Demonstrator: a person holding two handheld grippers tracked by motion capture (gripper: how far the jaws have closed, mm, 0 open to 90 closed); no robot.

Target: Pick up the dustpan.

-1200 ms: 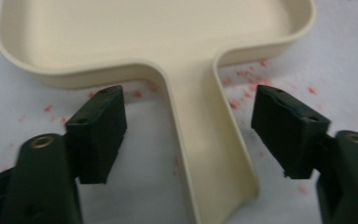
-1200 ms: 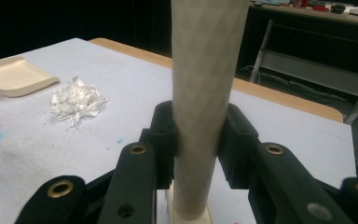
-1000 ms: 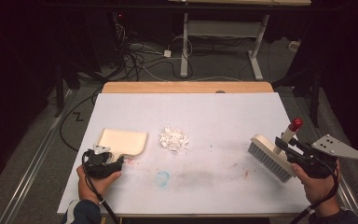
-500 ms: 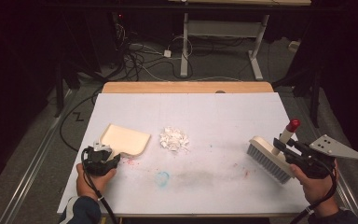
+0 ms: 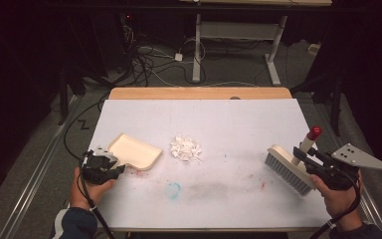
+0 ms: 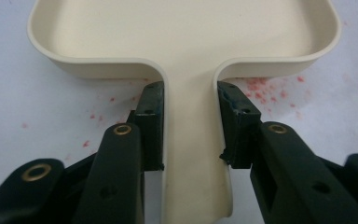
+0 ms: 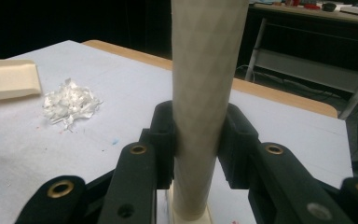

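A cream dustpan [image 5: 134, 152] lies at the left of the white-covered table [image 5: 238, 119]. My left gripper [image 5: 117, 168] is shut on its flat handle. In the left gripper view the pads [image 6: 151, 116] press both sides of the handle just behind the pan's tray [image 6: 186, 42]. At the right, my right gripper [image 5: 303, 158] is shut on the upright, red-tipped handle [image 5: 309, 141] of a cream hand brush [image 5: 286, 172], whose bristles rest on the table. The right gripper view has that handle [image 7: 205, 70] clamped between the jaws [image 7: 198, 135]. A small heap of white paper scraps [image 5: 185, 148] lies between pan and brush.
Red specks [image 5: 140, 172] and a blue scribble [image 5: 173, 190] mark the sheet near the front. A wooden table edge [image 5: 199, 93] runs along the far side. Cables [image 5: 149, 55] and a desk frame [image 5: 273, 50] are on the dark floor beyond.
My left gripper has closed on the dustpan's handle and risen a little, and the pan has shifted slightly to the right. The right gripper and brush have stayed where they were.
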